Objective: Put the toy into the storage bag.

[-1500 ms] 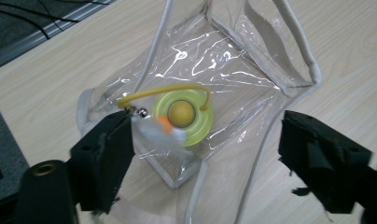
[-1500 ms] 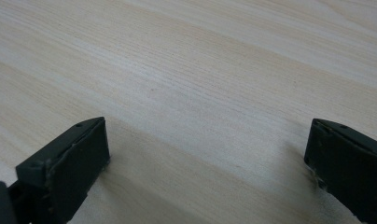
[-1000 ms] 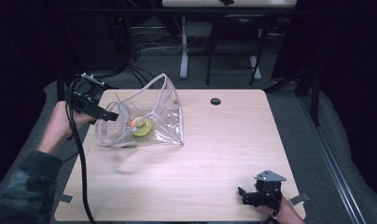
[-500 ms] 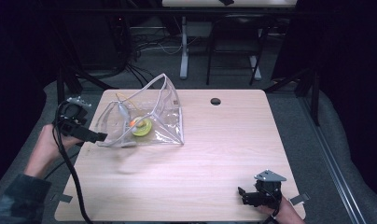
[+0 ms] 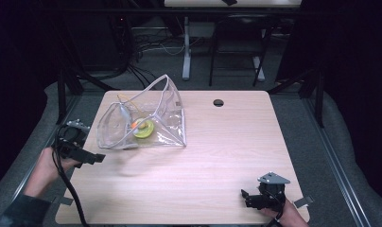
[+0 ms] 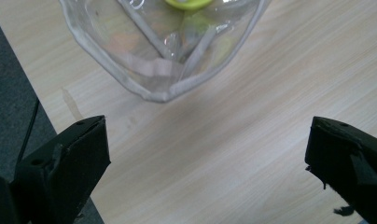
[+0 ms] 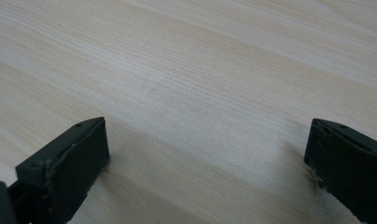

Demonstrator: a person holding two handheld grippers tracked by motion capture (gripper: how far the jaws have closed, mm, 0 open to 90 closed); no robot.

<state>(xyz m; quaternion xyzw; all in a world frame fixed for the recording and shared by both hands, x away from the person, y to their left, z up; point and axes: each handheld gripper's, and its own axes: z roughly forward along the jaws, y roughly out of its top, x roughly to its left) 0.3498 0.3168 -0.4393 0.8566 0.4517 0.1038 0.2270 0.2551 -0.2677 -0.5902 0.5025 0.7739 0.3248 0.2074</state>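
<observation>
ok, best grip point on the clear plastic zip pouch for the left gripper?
Probably the piped rim at the near corner of the clear plastic zip pouch, approached from the table's left edge. That corner faces the open left gripper, the seam looks stiffer than the floppy film, and it sits apart from the yellow-green round item inside.

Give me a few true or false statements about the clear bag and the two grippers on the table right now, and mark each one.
1. The left gripper is clamped on the clear bag. False: its jaws stand wide open, apart from the bag.
2. A yellow-green round thing lies inside the bag. True.
3. The right gripper is open over bare wood near the table front edge. True.
4. The bag lies on the table's right half. False: it lies on the left half.
5. A dark round hole sits near the table's far edge. True.
</observation>
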